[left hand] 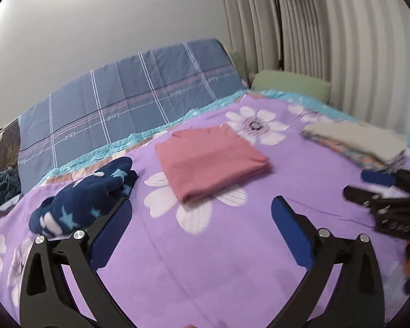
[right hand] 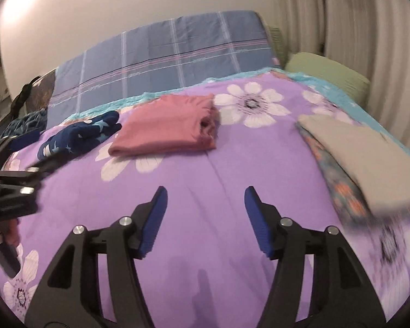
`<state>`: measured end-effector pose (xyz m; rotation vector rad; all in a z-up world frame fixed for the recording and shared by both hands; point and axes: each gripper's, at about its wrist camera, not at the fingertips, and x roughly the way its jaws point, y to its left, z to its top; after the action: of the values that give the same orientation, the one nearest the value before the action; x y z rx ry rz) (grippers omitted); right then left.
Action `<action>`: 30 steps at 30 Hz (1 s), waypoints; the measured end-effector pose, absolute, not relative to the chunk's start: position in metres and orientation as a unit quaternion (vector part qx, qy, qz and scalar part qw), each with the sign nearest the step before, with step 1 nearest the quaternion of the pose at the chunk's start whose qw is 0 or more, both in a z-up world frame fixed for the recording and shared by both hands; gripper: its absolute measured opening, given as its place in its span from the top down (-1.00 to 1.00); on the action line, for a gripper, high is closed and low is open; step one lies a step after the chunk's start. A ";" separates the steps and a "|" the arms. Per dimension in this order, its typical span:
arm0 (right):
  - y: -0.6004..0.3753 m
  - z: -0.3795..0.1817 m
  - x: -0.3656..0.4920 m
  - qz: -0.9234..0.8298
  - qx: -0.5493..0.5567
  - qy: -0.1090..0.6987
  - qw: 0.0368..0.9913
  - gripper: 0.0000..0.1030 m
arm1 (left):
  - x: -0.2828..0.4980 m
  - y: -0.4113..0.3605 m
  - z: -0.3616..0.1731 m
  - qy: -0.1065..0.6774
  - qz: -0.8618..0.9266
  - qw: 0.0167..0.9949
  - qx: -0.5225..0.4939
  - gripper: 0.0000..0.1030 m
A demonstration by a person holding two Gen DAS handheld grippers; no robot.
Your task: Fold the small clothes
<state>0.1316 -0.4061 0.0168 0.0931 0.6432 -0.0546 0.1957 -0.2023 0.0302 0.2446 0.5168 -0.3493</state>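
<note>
**Claws empty, both spread over the bedspread**

Left gripper (left hand: 201, 218): jaws wide apart, nothing between them; we list it over the purple flowered bedspread (left hand: 205, 259), just short of the pink folded garment (left hand: 210, 161), our landmark. Right gripper (right hand: 206, 216): jaws parted, less widely, likewise empty, over bare bedspread nearer us than the pink garment.

Items, left to right of the landmark:
- Navy star-print garment (left hand: 84, 194), bunched and unfolded, just left of it.
- Pink garment itself, squared off and, we judge, finished.
- Grey cloth over a patterned piece (right hand: 360, 158), stacked well to its right.

Step, as we judge it: between folds. Next move calls for picking an unfolded piece, likely the navy one, and spreading it flat on the open bedspread.

Hard to make out: the right-hand stack's near edge is blurred; what the patterned piece is, we cannot tell.
</note>
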 end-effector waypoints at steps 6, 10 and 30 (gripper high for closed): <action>-0.390 0.031 0.074 -0.046 0.035 0.309 0.949 -0.48 | 0.126 -0.190 0.049 0.238 -0.166 0.949 0.124 -0.97; -0.375 0.046 0.045 -0.048 0.019 0.290 0.956 -0.72 | 0.093 -0.175 0.057 0.239 -0.162 0.952 0.102 -0.97; -0.344 0.080 -0.024 -0.072 -0.014 0.233 0.970 -0.91 | 0.033 -0.166 0.059 0.235 -0.188 0.948 0.102 -0.97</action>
<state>-0.0238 -0.3437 0.0802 -0.0289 0.4711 -0.1461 0.0326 -0.1665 0.0593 0.2085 0.4788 -0.3830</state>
